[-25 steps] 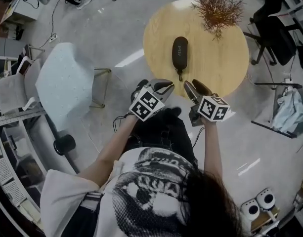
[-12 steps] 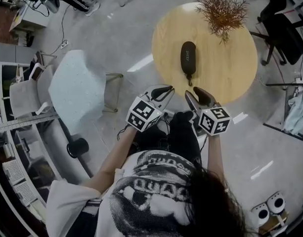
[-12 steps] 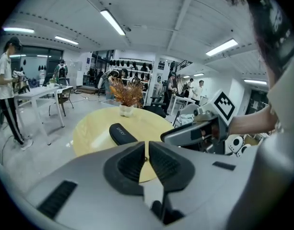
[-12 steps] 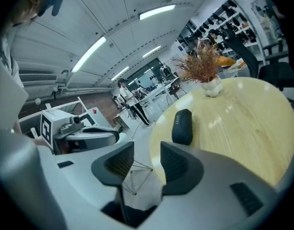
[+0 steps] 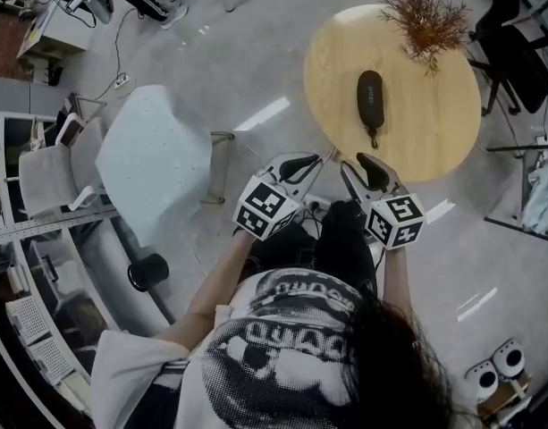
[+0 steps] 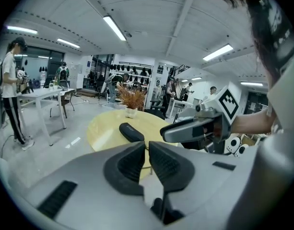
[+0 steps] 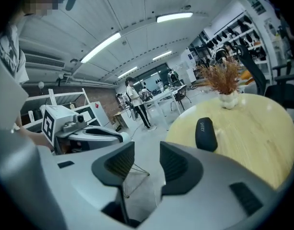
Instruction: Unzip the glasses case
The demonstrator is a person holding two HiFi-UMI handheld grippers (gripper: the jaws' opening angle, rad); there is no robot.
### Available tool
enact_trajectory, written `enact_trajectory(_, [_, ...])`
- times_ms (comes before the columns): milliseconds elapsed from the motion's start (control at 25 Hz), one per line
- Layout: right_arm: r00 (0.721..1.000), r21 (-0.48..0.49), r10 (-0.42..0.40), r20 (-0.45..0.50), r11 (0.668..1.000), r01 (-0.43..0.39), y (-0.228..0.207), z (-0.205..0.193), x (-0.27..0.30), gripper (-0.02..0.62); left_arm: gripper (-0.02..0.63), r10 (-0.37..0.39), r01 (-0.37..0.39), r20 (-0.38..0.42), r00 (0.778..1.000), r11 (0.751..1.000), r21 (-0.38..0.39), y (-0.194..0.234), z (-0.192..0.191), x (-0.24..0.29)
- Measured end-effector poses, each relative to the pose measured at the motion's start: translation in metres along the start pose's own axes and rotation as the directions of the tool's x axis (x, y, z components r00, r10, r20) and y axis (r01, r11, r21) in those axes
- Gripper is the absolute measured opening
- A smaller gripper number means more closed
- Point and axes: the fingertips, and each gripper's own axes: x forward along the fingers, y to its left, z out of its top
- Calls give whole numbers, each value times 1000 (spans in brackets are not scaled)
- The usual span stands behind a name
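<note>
The black zipped glasses case (image 5: 372,97) lies on the round wooden table (image 5: 417,146), its zip pull (image 5: 374,140) pointing toward me. Both grippers hover short of the table's near edge, apart from the case. My left gripper (image 5: 302,164) has its pads almost touching, with nothing between them. My right gripper (image 5: 363,170) has a clear gap between its jaws, also empty. The left gripper view shows the case (image 6: 131,132) beyond the left gripper (image 6: 147,145) jaws. In the right gripper view the case (image 7: 205,133) lies to the right of the right gripper (image 7: 147,150).
A vase of dried brown branches (image 5: 427,16) stands at the table's far edge. A pale chair (image 5: 153,159) is on the left, a black cylinder (image 5: 148,271) sits on the floor, and a black office chair (image 5: 515,70) stands right of the table. People stand far off.
Both grippers have moved forward toward the table's near edge. The head view has swung, so the table now sits further right in the picture.
</note>
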Motion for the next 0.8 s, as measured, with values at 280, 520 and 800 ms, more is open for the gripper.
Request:
enact_trajectory(280, [996, -48, -47, 75, 998, 51, 77, -3, 9, 138, 17, -49, 48, 45, 998, 999, 22, 11, -12, -67])
enact_trajectory(520, [987, -59, -93, 131, 993, 101, 131, -17, 11, 100, 17, -97, 91, 76, 992, 993, 73, 10, -22, -114])
enact_trajectory(800, [975, -93, -141, 170, 983, 159, 162, -19, 3, 12, 17, -140, 128, 115, 984, 987, 100, 0, -26, -145])
